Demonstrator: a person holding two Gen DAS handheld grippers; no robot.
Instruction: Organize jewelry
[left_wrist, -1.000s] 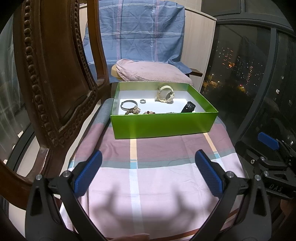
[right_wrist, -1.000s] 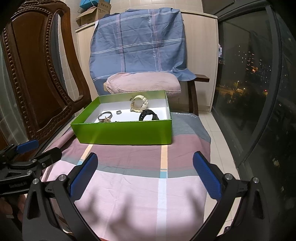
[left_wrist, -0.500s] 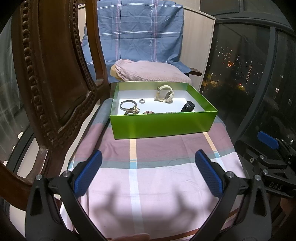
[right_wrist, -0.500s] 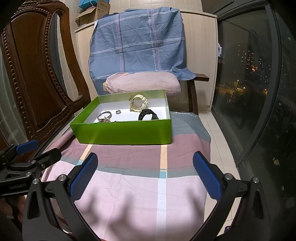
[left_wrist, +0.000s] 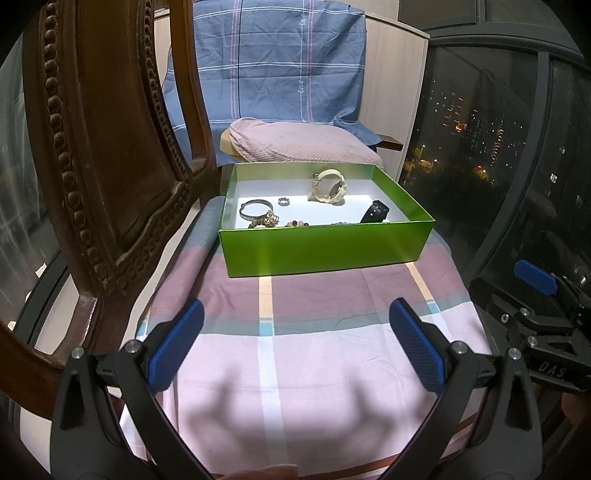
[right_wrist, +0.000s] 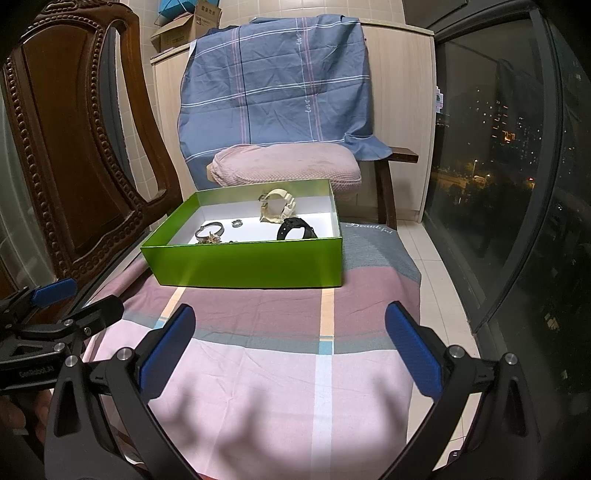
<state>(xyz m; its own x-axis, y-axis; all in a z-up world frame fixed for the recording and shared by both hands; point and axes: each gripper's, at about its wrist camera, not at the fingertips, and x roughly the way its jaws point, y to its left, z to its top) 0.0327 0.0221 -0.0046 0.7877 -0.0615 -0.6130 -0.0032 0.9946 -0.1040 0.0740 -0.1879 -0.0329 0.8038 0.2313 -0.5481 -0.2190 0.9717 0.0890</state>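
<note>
Checked cloth (left_wrist: 314, 354) covered the surface; green box (left_wrist: 325, 247) sat on it, holding bangle (left_wrist: 255, 208), ring (left_wrist: 283, 201), cream watch (left_wrist: 328, 186), black band (right_wrist: 295, 229). Left gripper (left_wrist: 295, 343) and right gripper (right_wrist: 290, 339) hung wide apart, holding nothing. Since a second ago, only slight camera drift; jewelry all in the box, sorting stage undetermined.

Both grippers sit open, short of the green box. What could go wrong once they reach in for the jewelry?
1. The silver bangle, a gold piece and beads lie bunched by the near wall; jaws may catch several at once.
2. The green box rests loose on the cloth; bumping its tall wall could slide it.
3. The small ring is tiny and may slip.
</note>
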